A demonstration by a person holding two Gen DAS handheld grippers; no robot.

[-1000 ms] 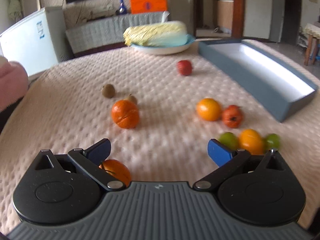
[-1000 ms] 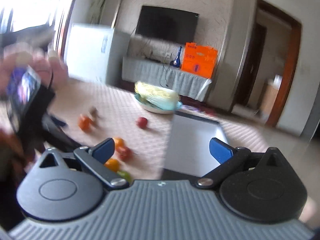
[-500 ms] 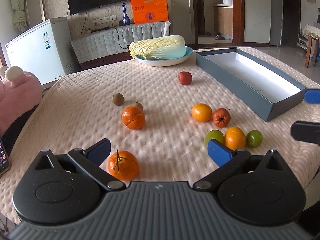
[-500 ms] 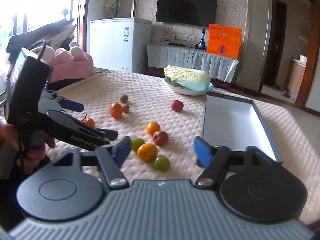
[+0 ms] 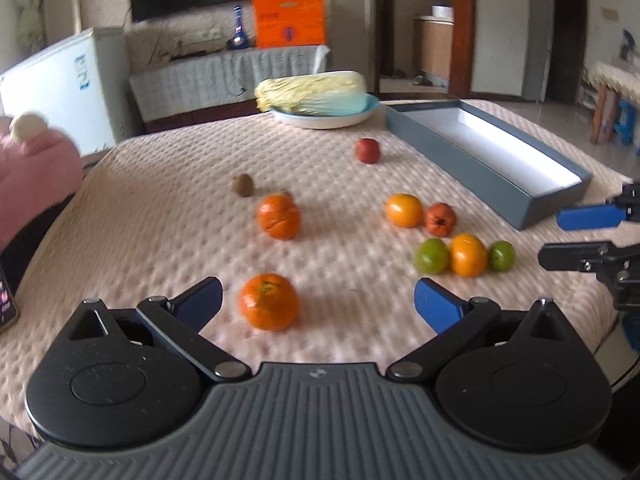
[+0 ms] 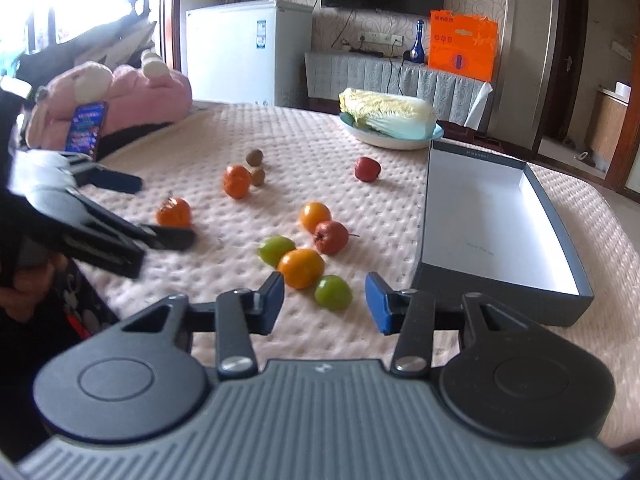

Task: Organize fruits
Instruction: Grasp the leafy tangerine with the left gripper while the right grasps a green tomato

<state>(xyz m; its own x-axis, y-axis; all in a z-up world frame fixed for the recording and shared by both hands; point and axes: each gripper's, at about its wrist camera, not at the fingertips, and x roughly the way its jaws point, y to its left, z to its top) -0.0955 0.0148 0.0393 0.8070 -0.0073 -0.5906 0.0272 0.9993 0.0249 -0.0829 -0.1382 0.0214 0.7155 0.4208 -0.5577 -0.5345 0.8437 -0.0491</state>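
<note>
Several fruits lie loose on the pink padded table. My left gripper is open and empty, with an orange tangerine just ahead between its fingers. A second tangerine lies farther on. My right gripper is open and empty, low over a green fruit beside an orange fruit and another green fruit. A red fruit and a yellow-orange fruit lie behind them. The open grey box with a white inside stands to the right.
A cabbage on a blue plate stands at the far edge. Two brown kiwis and a red apple lie mid-table. A pink plush toy and a phone are at the left edge.
Both grippers have come down nearer the table. The left one has moved forward so the near tangerine is between its fingers. The right one has narrowed and closed in on the green and orange fruits.
</note>
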